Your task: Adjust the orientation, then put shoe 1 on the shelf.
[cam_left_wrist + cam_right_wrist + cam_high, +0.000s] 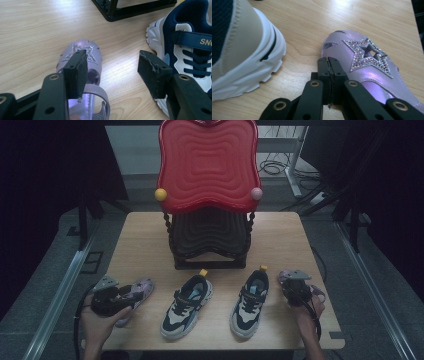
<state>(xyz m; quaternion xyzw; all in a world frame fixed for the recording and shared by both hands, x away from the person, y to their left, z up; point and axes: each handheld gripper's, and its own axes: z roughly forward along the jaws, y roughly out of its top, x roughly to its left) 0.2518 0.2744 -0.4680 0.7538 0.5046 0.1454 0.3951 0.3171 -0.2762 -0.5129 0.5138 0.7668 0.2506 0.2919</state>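
Note:
A pair of purple sandals with glitter stars lies split across the table, one sandal (143, 286) at the left and the other (285, 276) at the right. My left gripper (125, 293) hovers over the left sandal (82, 51), open; one jaw sits above the star, the other near a navy and white sneaker (187, 45). My right gripper (296, 287) is shut with its pads pressed together and nothing between them (328, 61), at the toe edge of the right sandal (367, 62).
Two navy, white and blue sneakers (187, 305) (250, 302) stand side by side at the table's front middle. A shoe rack with a red top shelf (207, 165) and a black lower shelf (210, 237) stands behind them. The wooden table (140, 235) shows bare wood on either side of the rack.

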